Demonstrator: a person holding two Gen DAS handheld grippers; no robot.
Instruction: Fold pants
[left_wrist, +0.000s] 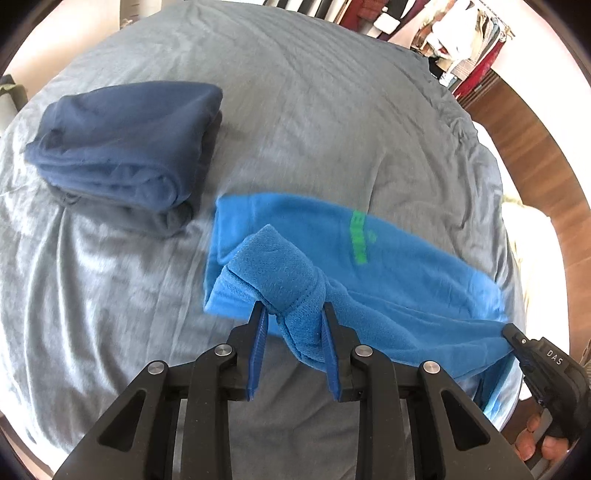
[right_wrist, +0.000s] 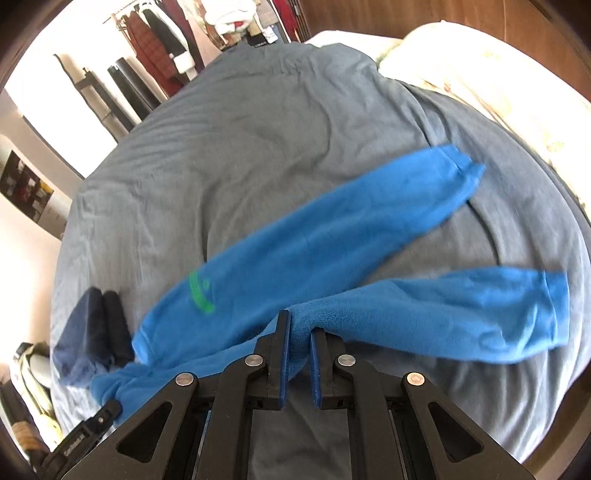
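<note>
Bright blue fleece pants (left_wrist: 388, 273) with a green logo (left_wrist: 359, 236) hang partly lifted over the grey bed. My left gripper (left_wrist: 293, 314) is shut on the bunched waistband end. My right gripper (right_wrist: 300, 325) is shut on the pants' near edge around the crotch (right_wrist: 306, 314). In the right wrist view the two legs (right_wrist: 332, 236) spread away to the right, one farther (right_wrist: 443, 177), one nearer (right_wrist: 517, 314). The right gripper's body (left_wrist: 546, 373) shows at the left wrist view's right edge, and the left gripper's body (right_wrist: 85, 435) at the right wrist view's lower left.
A folded dark navy garment (left_wrist: 125, 147) lies on the grey bedspread (left_wrist: 295, 92) to the left; it also shows in the right wrist view (right_wrist: 92, 332). A cream blanket (right_wrist: 480, 74) lies at the bed's far right. Hanging clothes (right_wrist: 162, 40) stand beyond the bed.
</note>
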